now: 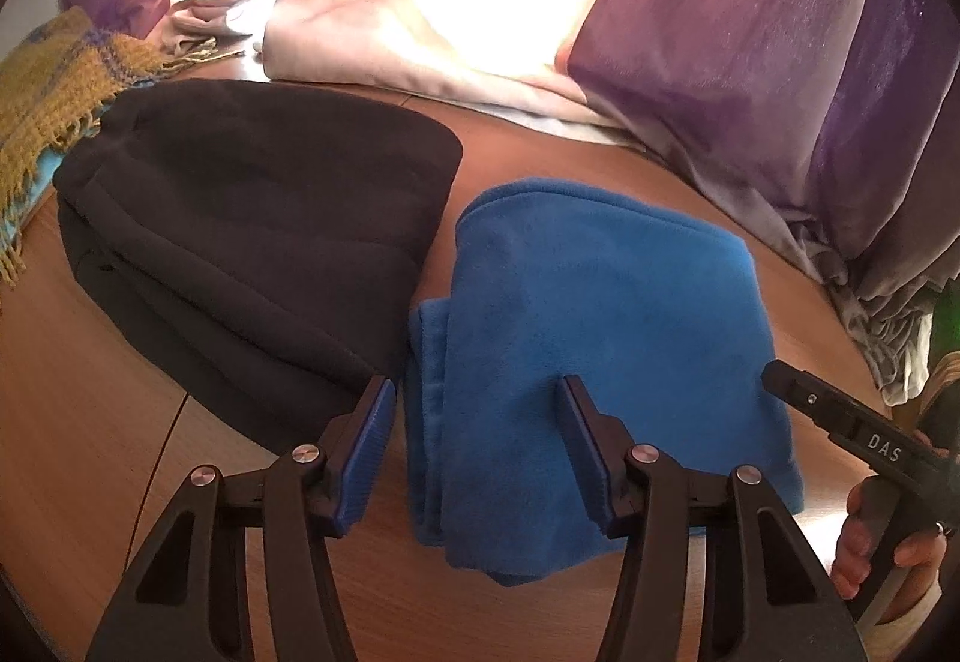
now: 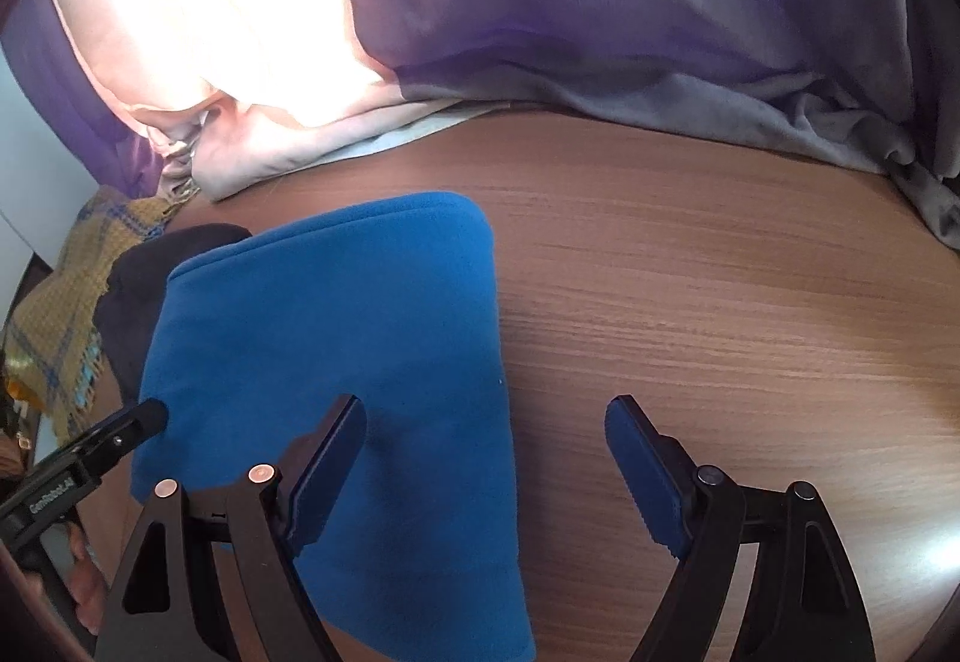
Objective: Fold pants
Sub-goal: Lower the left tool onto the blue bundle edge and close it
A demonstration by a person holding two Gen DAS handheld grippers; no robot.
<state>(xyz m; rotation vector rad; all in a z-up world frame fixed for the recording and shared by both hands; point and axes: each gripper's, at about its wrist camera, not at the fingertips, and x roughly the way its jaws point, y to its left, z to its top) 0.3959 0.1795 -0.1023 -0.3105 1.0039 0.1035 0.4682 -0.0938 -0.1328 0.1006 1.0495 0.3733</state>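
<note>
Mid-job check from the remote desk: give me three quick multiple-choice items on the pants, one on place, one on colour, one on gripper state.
1. Where does the dark folded garment lie relative to the blue pants in the left wrist view?
A. left of them
B. on top of them
C. right of them

2. What colour is the fringed scarf?
A. red
B. mustard yellow with blue lines
C. white

3. How are the left gripper and the right gripper?
A. both shut on cloth
B. one shut
C. both open

Answers: 1 A, it sits beside them on the wooden table; 2 B, its weave shows it; 3 C, the fingers of each stand apart and hold nothing.
</note>
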